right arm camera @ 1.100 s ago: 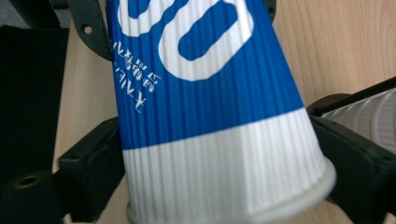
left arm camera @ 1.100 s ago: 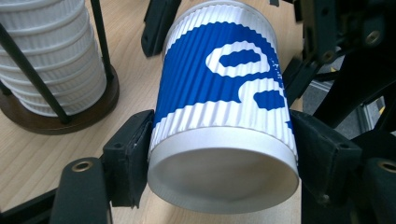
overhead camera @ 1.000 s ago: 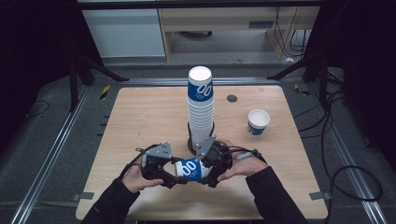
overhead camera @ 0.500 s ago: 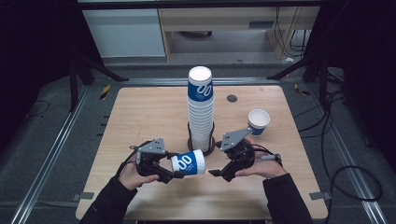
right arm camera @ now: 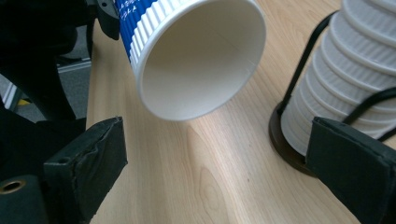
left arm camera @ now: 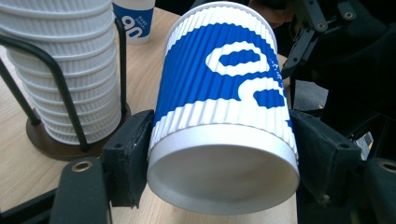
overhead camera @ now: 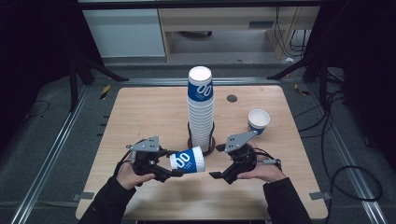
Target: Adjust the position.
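A blue-and-white ribbed paper cup (overhead camera: 187,162) lies level just above the table, mouth toward the right. My left gripper (overhead camera: 173,164) is shut on it; in the left gripper view both pads (left arm camera: 128,154) press the cup (left arm camera: 224,88) near its base, which faces the camera. My right gripper (overhead camera: 220,171) stands open a short way right of the cup's mouth, holding nothing. In the right gripper view its pads (right arm camera: 88,158) stand wide apart and the cup's open mouth (right arm camera: 201,60) faces them, empty inside.
A tall stack of the same cups (overhead camera: 201,109) stands in a black wire holder (overhead camera: 211,145) at the table's middle, just behind both grippers. A single upright cup (overhead camera: 258,120) stands to the right. Bare wood (overhead camera: 140,112) lies to the left and along the front.
The right gripper, which was at the cup together with the left, has drawn back to the right with its jaws open. The left gripper keeps the cup and has barely moved.
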